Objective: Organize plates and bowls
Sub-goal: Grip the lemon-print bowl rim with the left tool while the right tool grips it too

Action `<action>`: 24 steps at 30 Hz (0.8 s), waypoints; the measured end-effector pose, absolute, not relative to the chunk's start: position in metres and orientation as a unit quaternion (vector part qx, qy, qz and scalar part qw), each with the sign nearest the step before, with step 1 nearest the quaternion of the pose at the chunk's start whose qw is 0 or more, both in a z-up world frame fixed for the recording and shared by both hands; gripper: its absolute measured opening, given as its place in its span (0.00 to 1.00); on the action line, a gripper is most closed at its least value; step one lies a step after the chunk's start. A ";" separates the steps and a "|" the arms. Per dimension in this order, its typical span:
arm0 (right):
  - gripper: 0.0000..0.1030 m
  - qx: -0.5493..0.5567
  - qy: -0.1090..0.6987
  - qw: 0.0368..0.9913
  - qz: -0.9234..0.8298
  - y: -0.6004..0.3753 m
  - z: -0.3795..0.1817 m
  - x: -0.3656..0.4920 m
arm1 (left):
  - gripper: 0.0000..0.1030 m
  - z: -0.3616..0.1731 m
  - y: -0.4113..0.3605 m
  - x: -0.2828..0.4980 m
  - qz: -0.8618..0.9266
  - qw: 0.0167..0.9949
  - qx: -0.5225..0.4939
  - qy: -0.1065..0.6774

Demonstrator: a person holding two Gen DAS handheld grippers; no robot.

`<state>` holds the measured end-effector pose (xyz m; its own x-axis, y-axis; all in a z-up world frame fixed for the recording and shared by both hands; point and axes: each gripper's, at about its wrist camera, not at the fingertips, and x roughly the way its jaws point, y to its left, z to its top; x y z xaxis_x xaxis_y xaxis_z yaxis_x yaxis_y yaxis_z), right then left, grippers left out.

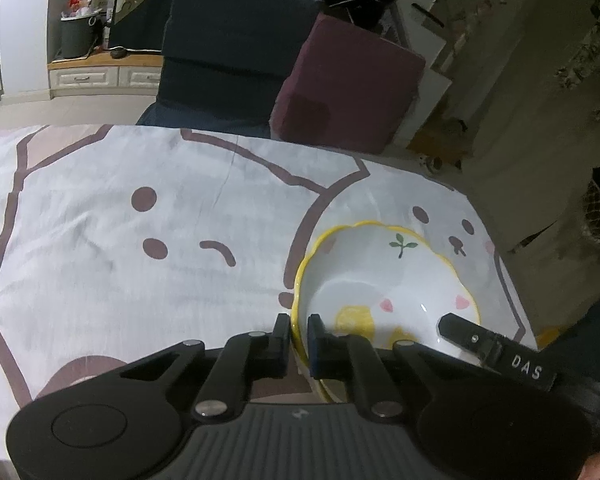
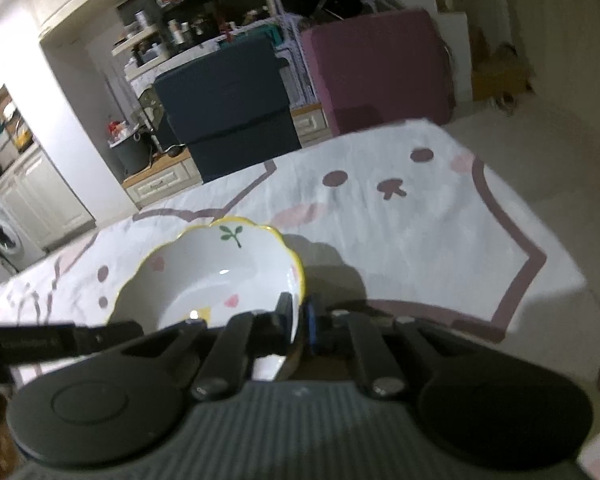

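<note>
Now both grippers, left gripper (image 1: pixel 299 326) and right gripper (image 2: pixel 299 312), clamped on opposite bowl (image 1: pixel 384 280) rims.

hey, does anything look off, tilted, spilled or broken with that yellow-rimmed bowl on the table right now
Nothing looks broken or spilled. The yellow-rimmed bowl is empty and intact on the cartoon tablecloth. The left gripper pinches its left rim and the right gripper its right rim, one finger inside and one outside each.

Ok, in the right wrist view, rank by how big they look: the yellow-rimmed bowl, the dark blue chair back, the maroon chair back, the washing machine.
1-2. dark blue chair back and maroon chair back: alike, unranked.
3. yellow-rimmed bowl, nearer the camera, so unsure.
4. washing machine, far off.
</note>
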<state>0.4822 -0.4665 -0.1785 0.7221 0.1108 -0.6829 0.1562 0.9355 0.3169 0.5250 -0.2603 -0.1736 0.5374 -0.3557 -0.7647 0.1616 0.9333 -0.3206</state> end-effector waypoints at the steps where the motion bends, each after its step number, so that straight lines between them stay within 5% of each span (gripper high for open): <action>1: 0.08 0.187 0.375 0.908 -0.015 -0.467 -0.179 0.484 | 0.10 -0.174 -0.262 0.525 -0.148 0.871 -0.101 0.457; 24: 0.08 0.129 0.404 0.906 -0.007 -0.448 -0.171 0.480 | 0.08 -0.165 -0.253 0.503 -0.159 0.878 -0.073 0.445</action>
<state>0.4799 -0.4475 -0.1713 0.6739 0.0913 -0.7332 0.1162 0.9669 0.2273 0.5033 -0.2527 -0.1649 0.5535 -0.3440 -0.7585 0.2137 0.9389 -0.2699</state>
